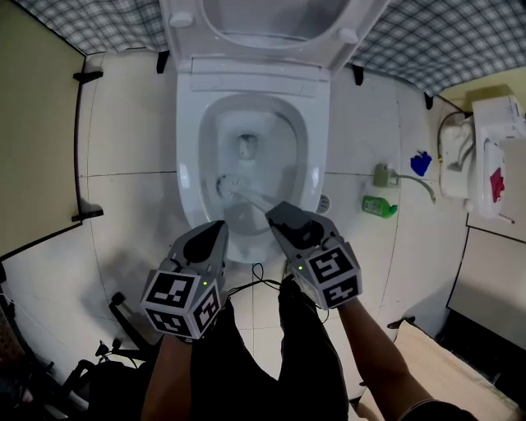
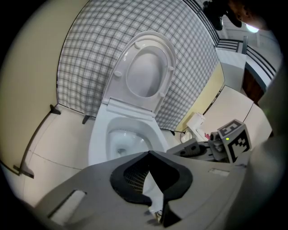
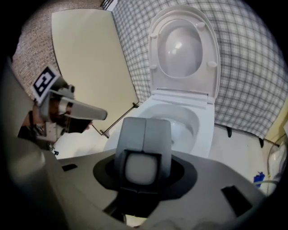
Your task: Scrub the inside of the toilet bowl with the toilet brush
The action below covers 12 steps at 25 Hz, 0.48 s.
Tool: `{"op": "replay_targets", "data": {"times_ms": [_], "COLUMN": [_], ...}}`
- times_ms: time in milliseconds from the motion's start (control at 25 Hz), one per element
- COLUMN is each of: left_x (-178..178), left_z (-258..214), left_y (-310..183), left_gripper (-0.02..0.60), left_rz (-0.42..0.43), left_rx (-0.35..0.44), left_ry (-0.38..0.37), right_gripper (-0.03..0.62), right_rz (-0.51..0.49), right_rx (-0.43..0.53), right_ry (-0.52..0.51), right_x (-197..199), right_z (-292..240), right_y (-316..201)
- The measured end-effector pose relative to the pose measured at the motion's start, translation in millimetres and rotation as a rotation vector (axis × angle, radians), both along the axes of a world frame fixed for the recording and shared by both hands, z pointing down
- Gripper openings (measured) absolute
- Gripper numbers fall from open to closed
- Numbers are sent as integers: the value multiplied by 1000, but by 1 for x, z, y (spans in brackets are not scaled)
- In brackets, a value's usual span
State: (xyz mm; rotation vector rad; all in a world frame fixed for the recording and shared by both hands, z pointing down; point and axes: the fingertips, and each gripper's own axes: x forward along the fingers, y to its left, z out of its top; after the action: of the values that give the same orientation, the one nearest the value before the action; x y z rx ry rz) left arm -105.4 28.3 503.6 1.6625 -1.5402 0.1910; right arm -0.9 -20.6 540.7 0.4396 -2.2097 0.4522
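Observation:
The white toilet bowl [image 1: 187, 164] stands with its seat and lid [image 1: 271, 25] raised. Inside it, the toilet brush head [image 1: 226, 187] rests against the bowl's left wall, and its pale handle [image 1: 255, 200] slopes back to my right gripper [image 1: 283, 218]. That gripper is shut on the handle; in the right gripper view the handle's white end [image 3: 141, 168] sits between the grey pads [image 3: 128, 134]. My left gripper [image 1: 215, 234] hovers at the bowl's front rim, shut and holding nothing. In the left gripper view its tips [image 2: 149, 153] meet in front of the bowl [image 2: 101, 134].
On the tiled floor right of the toilet lie a green bottle [image 1: 380, 206], a floor drain [image 1: 323, 202] and a hose valve [image 1: 383, 175]. A white unit [image 1: 493, 156] stands at far right. A yellow partition [image 1: 33, 131] closes the left side, and dark gear [image 1: 90, 378] lies at bottom left.

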Motion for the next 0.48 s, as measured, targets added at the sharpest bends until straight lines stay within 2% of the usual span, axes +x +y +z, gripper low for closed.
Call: {"op": "replay_targets", "data": {"times_ms": [280, 480], "left_x": [1, 2], "left_z": [-1, 0], "left_y": [-1, -5], "left_gripper": [9, 9], "left_rz": [0, -3], "left_rx": [2, 7], "left_ry": [8, 15], "right_gripper": [181, 179], "right_rz": [114, 146], "right_rx": [58, 64], "right_ry": [19, 51], "right_x": [-41, -50], "right_z": [34, 42], "right_y": [-84, -109]}}
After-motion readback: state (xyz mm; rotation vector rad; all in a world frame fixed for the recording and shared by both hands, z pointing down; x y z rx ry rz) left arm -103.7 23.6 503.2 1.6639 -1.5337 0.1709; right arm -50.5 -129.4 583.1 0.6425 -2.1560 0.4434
